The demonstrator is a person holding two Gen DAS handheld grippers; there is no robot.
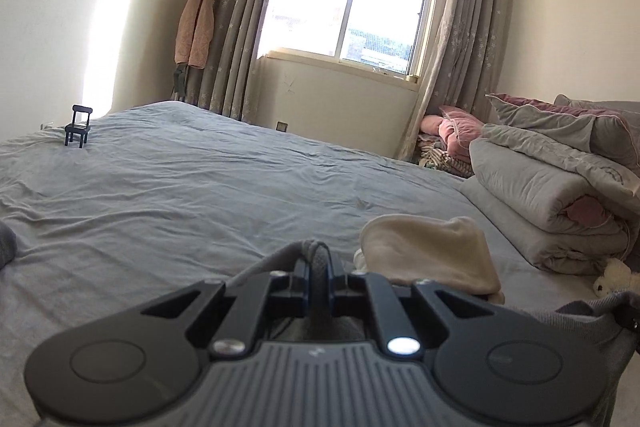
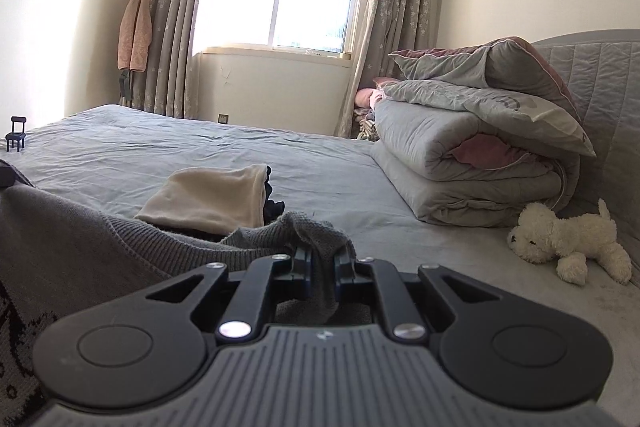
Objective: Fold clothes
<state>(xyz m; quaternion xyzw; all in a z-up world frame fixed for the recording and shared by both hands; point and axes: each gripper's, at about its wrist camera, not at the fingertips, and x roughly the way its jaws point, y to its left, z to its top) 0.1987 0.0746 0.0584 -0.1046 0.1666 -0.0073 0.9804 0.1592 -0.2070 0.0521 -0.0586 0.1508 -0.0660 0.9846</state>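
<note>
My left gripper is shut on a rolled edge of a grey knitted sweater, held low over the bed. My right gripper is shut on another bunched part of the same grey sweater, which stretches away to the left and shows a dark pattern at the lower left. A folded cream garment lies on the bed just beyond the sweater, with a dark garment under its right side. The cream garment also shows in the left wrist view.
The bed has a wrinkled blue-grey sheet. A stack of folded grey and pink quilts stands by the headboard at right, with a white plush dog in front. A small black chair-shaped stand sits at the far left.
</note>
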